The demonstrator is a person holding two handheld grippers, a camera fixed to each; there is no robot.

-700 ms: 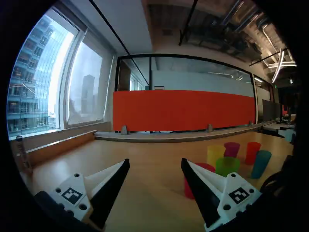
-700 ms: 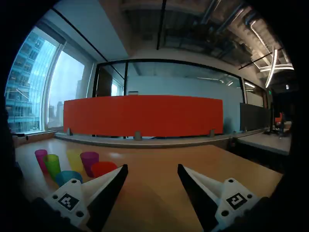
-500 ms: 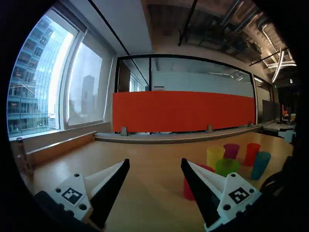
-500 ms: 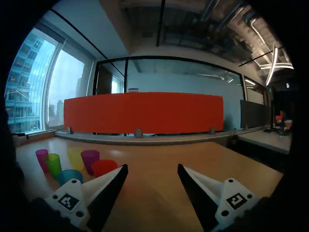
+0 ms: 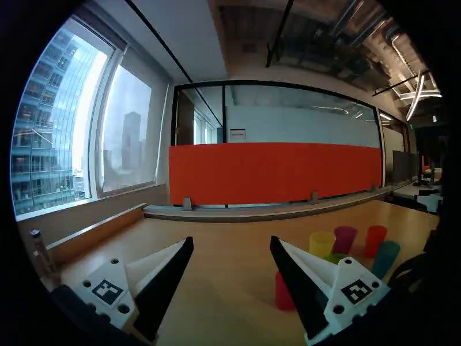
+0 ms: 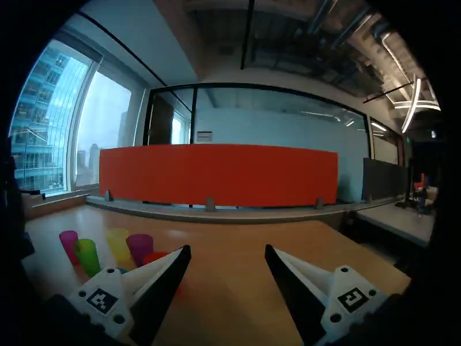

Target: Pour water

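Your left gripper (image 5: 230, 239) has its fingers spread wide with nothing between them. The right gripper (image 6: 226, 248) is likewise released and empty. Beside the left gripper's finger on the right of its view stands the squat red plastic cup (image 5: 282, 293) on the light wooden table (image 5: 230, 300), with the translucent coloured plastic cups (image 5: 321, 243) clustered behind. Choose one cup, centre it between the fingers, and clench mid-wall so it stays upright. You cannot tell which cup holds water.

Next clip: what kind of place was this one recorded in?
Most likely an open-plan office high in a tower: a long wooden desk backed by an orange divider panel, a glass-walled room behind it, and big windows facing skyscrapers.
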